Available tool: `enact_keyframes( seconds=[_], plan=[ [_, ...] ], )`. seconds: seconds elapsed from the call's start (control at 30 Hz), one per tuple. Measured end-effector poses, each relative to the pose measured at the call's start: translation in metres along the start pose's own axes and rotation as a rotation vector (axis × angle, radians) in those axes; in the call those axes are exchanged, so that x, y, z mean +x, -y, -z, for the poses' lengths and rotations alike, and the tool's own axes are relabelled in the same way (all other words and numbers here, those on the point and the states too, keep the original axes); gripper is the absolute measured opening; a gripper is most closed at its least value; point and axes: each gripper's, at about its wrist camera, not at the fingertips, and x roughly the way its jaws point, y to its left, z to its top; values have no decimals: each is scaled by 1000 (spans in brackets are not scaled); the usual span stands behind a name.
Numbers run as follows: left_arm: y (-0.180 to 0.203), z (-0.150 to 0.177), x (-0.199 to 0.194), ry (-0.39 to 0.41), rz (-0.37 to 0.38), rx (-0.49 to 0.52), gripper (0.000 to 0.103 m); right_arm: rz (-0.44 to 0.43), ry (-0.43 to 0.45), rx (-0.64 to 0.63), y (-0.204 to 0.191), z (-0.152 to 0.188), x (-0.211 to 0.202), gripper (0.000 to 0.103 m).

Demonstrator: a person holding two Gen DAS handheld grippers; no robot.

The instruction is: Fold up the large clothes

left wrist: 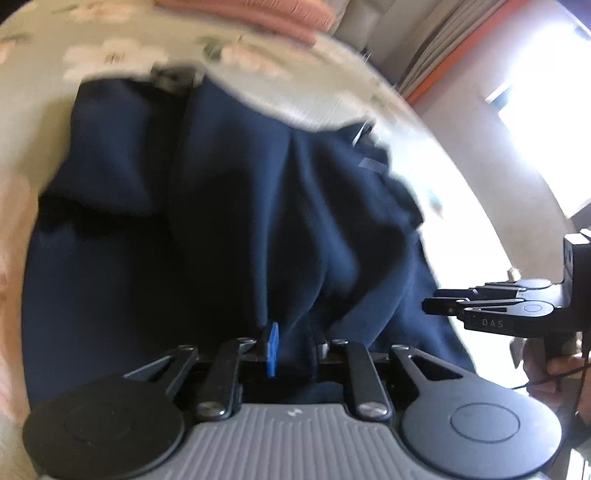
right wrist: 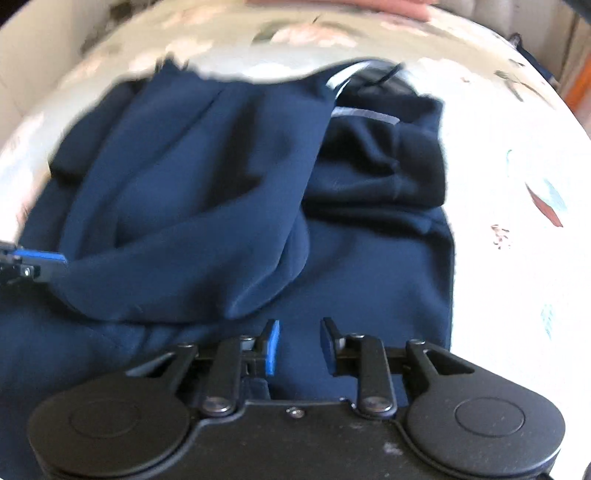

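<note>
A large navy blue garment (left wrist: 207,229) lies bunched on a floral bed sheet (left wrist: 122,55). My left gripper (left wrist: 293,349) is shut on a fold of the garment, which rises between its blue pads. In the right wrist view the garment (right wrist: 207,192) shows a thick fold draped across it and a darker part with a grey stripe (right wrist: 369,114) at the back right. My right gripper (right wrist: 300,345) is open just above the garment's near part, nothing between its pads. The left gripper's tip (right wrist: 37,264) shows at the left edge, holding the fold. The right gripper (left wrist: 436,304) shows at the right of the left wrist view.
A pink folded cloth (left wrist: 258,14) lies at the far side of the bed. The floral sheet (right wrist: 517,184) extends right of the garment. Curtains and a bright window (left wrist: 535,110) are at the right. A hand (left wrist: 554,365) holds the right gripper's handle.
</note>
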Motion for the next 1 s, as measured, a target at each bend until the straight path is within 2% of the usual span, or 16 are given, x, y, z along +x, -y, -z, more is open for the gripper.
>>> enact_keyframes(
  seconds=[0.1, 0.2, 0.23, 0.3, 0.37, 0.43, 0.47, 0.5, 0.53, 0.6, 0.63, 0.77, 0.8, 0.87, 0.9, 1.0],
  plan=[
    [10, -18, 0, 69, 22, 16, 25, -97, 106, 6, -11, -21, -10, 34],
    [22, -20, 25, 10, 79, 28, 25, -196, 94, -33, -29, -29, 9, 34],
    [24, -16, 32, -18, 96, 37, 25, -198, 70, -64, -36, -25, 18, 34],
    [33, 0, 49, -102, 104, 50, 25, -141, -16, -122, -47, -15, 37, 34],
    [41, 16, 59, -144, 50, 100, 25, -106, -98, -122, -43, 3, 51, 32],
    [40, 33, 60, -139, 28, 109, 25, -147, -98, -62, -32, 14, 48, 32],
    [37, 38, 56, -119, 32, 98, 25, -145, -106, -42, -27, 15, 45, 33],
    [37, 39, 54, -111, 33, 82, 25, -132, -112, -23, -24, 15, 40, 39],
    [36, 39, 53, -103, 33, 66, 26, -102, -103, -13, -22, 15, 33, 38],
    [28, 48, 39, -97, 30, 63, 27, -59, -46, -19, -22, 11, 19, 39],
    [31, 46, 38, -94, 27, 74, 28, -68, 0, -29, -24, 7, 10, 39],
    [43, 53, 34, -92, -1, 151, 39, -182, 149, -110, -52, -10, 4, 43],
    [46, 55, 33, -91, -6, 168, 40, -182, 139, -151, -64, -11, 15, 50],
    [48, 56, 30, -85, -7, 168, 40, -97, 64, -196, -74, -1, 39, 50],
    [45, 56, 26, -80, -1, 154, 40, -88, 31, -194, -70, 8, 47, 48],
    [32, 58, 7, -59, 39, 95, 38, -125, -14, -131, -49, 26, 44, 47]
  ],
)
